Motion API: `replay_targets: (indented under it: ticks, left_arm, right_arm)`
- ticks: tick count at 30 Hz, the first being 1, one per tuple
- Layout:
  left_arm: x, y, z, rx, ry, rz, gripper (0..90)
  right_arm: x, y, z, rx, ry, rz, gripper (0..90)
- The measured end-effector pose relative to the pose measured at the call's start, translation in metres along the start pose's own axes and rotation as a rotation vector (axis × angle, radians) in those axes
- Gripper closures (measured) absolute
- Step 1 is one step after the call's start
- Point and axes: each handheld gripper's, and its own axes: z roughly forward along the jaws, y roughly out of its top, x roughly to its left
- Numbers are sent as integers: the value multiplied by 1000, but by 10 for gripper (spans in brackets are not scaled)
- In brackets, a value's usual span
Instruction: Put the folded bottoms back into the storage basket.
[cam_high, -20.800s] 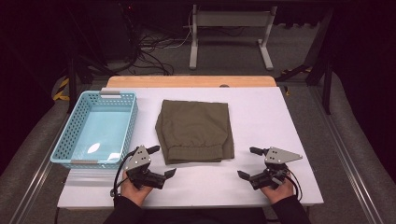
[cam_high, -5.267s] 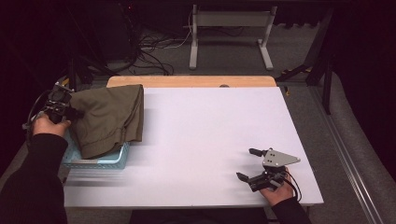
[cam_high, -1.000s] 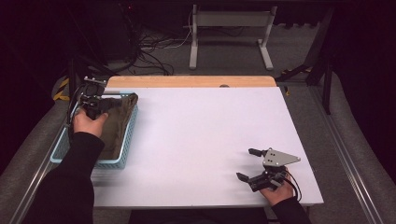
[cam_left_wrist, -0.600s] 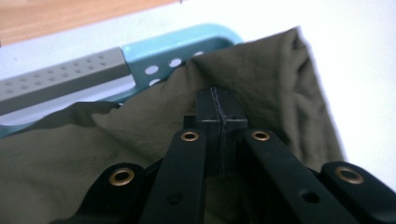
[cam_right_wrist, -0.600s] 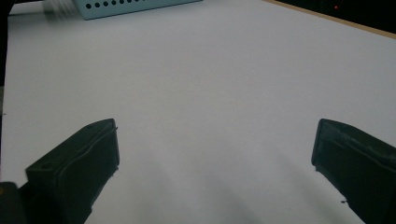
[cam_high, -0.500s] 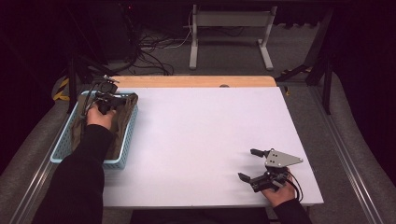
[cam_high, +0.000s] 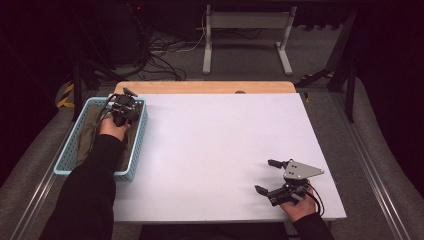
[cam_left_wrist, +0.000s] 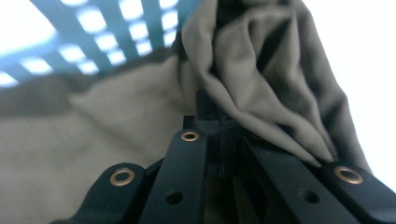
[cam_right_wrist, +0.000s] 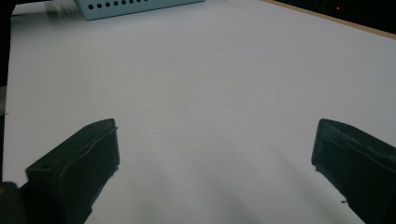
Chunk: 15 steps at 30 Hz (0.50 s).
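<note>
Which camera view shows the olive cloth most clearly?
The left gripper view: the olive cloth is close, its folds pinched between the fingers. The high view shows it small inside the blue basket, partly behind the sleeve.

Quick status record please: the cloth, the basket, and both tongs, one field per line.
cloth: olive garment, bunched, lying inside the basket
basket: light blue, perforated, at the table's left edge
left tongs: shut on the cloth, down in the basket's far end
right tongs: open, nothing between them, resting on the white table at the near right
</note>
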Motion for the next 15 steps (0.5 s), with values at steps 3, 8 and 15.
replay_targets:
  ticks: [3,8,15]
  left_arm:
    - [1,-1,6,51,-7,-6,896]
    - [-3,0,2,45,29,10,896]
    - [-12,1,-19,-13,100,43,895]
  right_arm:
    - [0,0,0,0,2,0,14]
    - [0,0,1,2,2,1,14]
    - [0,1,1,2,0,2,14]
